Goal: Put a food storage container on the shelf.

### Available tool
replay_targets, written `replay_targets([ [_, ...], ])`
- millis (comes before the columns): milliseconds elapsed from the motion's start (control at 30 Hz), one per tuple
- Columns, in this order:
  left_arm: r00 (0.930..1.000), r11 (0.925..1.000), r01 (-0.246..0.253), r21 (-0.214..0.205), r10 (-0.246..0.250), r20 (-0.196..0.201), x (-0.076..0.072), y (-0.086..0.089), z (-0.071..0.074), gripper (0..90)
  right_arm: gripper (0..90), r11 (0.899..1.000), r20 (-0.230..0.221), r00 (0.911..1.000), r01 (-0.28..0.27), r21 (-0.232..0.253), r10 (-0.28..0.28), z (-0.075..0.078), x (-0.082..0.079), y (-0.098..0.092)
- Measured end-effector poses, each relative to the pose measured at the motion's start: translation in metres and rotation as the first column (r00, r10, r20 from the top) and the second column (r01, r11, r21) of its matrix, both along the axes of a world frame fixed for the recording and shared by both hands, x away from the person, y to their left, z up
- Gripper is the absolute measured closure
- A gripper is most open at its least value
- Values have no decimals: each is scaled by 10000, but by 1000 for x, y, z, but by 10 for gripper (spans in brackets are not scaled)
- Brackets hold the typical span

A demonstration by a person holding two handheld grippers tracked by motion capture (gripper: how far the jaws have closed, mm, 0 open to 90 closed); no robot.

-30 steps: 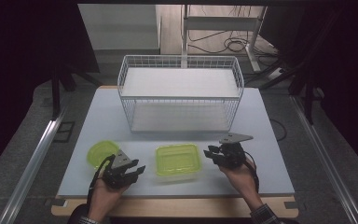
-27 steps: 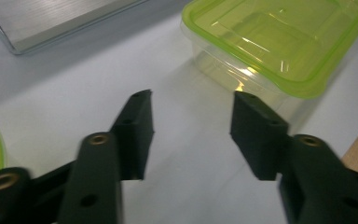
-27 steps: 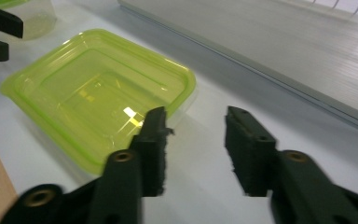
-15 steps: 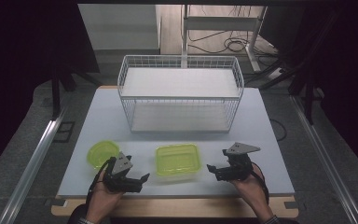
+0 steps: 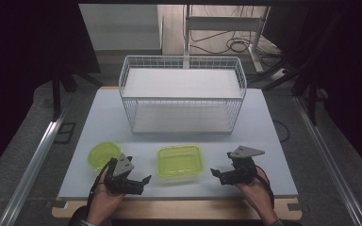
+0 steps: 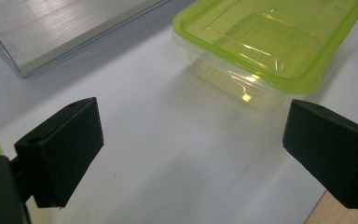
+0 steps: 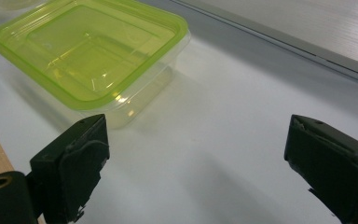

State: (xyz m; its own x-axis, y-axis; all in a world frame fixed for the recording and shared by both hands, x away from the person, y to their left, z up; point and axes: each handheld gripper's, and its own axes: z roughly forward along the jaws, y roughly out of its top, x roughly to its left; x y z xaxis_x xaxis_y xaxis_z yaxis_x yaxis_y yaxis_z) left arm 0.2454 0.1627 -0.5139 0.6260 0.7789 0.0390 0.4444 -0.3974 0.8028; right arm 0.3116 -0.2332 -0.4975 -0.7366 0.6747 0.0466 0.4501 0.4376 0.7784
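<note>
Grippers agape, bare table flanking lidded container

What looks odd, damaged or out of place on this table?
Nothing stands out. The lidded rectangular container sits flat and closed, the round container beside it, the wire basket upright behind. No spill shows.

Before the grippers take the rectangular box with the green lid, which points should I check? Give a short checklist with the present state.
1. Left gripper open, nothing between its jaws: ok.
2. Right gripper open, nothing between its jaws: ok.
3. Rectangular box lies between the two grippers, untouched: ok.
4. Green lid sits flat on the box: ok; fully snapped shut: cannot tell.
5. Round green container apart from the box: ok.
6. Wire basket holds nothing: ok.
</note>
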Motion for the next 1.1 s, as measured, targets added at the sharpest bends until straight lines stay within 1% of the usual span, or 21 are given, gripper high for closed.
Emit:
replay_targets([
  [67, 10000, 10000, 1, 43, -1, 37, 0, 0, 0, 44, 68, 9999, -200, 9998, 53, 124, -50, 0, 1, -1],
  [200, 10000, 9999, 21, 137, -22, 67, 0, -1, -1, 43, 69, 9997, -304, 9995, 46, 257, -38, 0, 1, -1],
  [233, 10000, 9999, 24, 132, -25, 76, 0, -1, -1, 44, 70, 9992, -338, 9994, 92, 378, -80, 1, 1, -1],
  [267, 10000, 9999, 29, 121, -29, 80, 0, -1, -1, 44, 70, 9992, -338, 9994, 92, 378, -80, 1, 1, -1],
  [400, 9999, 10000, 56, 64, -57, 124, 1, -1, -1, 43, 86, 9978, -349, 9992, 190, 630, -169, 5, 2, -1],
  [533, 9999, 9999, 48, 109, -49, 145, 1, -2, -3, 43, 93, 9982, -329, 9994, 163, 572, -145, 5, 4, -1],
  [600, 9999, 9998, 72, 209, -75, 150, 1, -2, -3, 43, 92, 9977, -361, 9993, 117, 665, -93, 5, 6, 1],
  [700, 9998, 9997, 67, 231, -71, 162, 1, -3, -3, 43, 89, 9970, -488, 9987, 149, 759, -112, 6, 7, 3],
  [733, 9998, 9997, 61, 252, -66, 165, 1, -3, -3, 42, 89, 9960, -605, 9981, 146, 884, -93, 6, 9, 4],
  [767, 9998, 9996, 55, 274, -60, 168, 1, -3, -3, 39, 88, 9916, -1032, 9946, 212, 1275, -80, 6, 12, 6],
  [800, 9999, 9995, 56, 301, -60, 162, 1, -3, -4, 39, 88, 9916, -1032, 9946, 212, 1275, -80, 6, 12, 6],
  [867, 9999, 9992, 66, 395, -72, 143, 1, -3, -4, 36, 69, 9870, -1451, 9894, 249, 1586, -17, 7, 15, 8],
  [900, 9999, 9988, 72, 477, -79, 135, 2, -4, -4, 35, 59, 9863, -1539, 9881, 292, 1624, -39, 9, 18, 11],
  [967, 9999, 9987, 74, 499, -81, 135, 2, -4, -4, 35, 60, 9860, -1556, 9878, 281, 1643, -22, 9, 19, 12],
  [1000, 9999, 9987, 73, 501, -79, 134, 2, -4, -4, 35, 69, 9850, -1633, 9866, 259, 1705, 23, 10, 21, 13],
  [1033, 9999, 9987, 62, 496, -69, 137, 2, -4, -4, 35, 102, 9847, -1789, 9838, 217, 1728, 97, 11, 24, 16],
  [1100, 9999, 9988, 35, 495, -42, 139, 2, -3, -4, 35, 117, 9856, -1859, 9825, 175, 1682, 142, 12, 26, 17],
])
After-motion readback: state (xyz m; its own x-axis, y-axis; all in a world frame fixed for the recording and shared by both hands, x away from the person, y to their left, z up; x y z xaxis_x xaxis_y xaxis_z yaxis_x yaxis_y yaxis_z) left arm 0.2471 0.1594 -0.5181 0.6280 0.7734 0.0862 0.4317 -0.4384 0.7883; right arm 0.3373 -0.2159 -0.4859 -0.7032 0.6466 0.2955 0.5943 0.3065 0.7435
